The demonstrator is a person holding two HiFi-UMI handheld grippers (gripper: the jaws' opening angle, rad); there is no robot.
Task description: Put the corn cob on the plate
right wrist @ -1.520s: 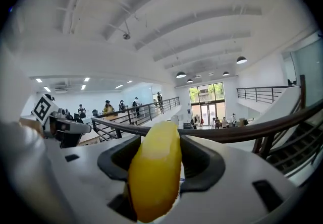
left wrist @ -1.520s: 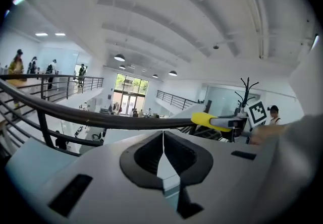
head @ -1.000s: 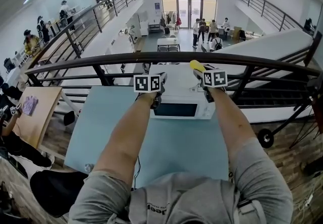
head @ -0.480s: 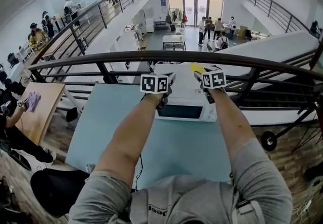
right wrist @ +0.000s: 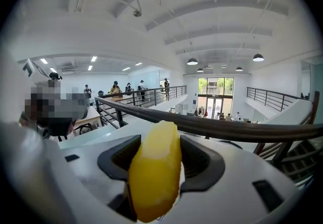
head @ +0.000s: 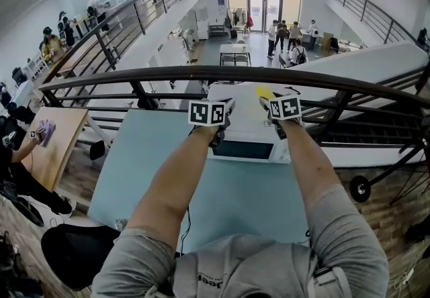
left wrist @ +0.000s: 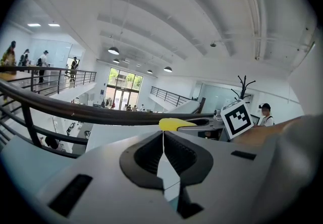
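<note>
Room: mezzanine edge, dark round metal railing (head: 134,76); pale blue matte table (head: 235,209) carrying a white boxy microwave (head: 245,149).
Corn cob (right wrist: 154,172): yellow, tapered, looks smooth, kernels too blurred to resolve; sits above the microwave top in head view.
Right gripper (right wrist: 156,155): jaws wide, clamped on the cob's sides.
Left gripper (left wrist: 163,142): jaws pressed together, nothing between.
Hidden: cob's lower end behind gripper body; microwave top partly covered by both grippers.

Both arms stretch forward side by side toward the microwave (head: 243,147): left forearm (head: 171,182), right forearm (head: 302,169). The left tool (left wrist: 163,141) hovers over the microwave's left half, jaws pressed together, empty. The right tool (right wrist: 155,143), over its right half, clamps a yellow corn cob (right wrist: 151,177).
</note>
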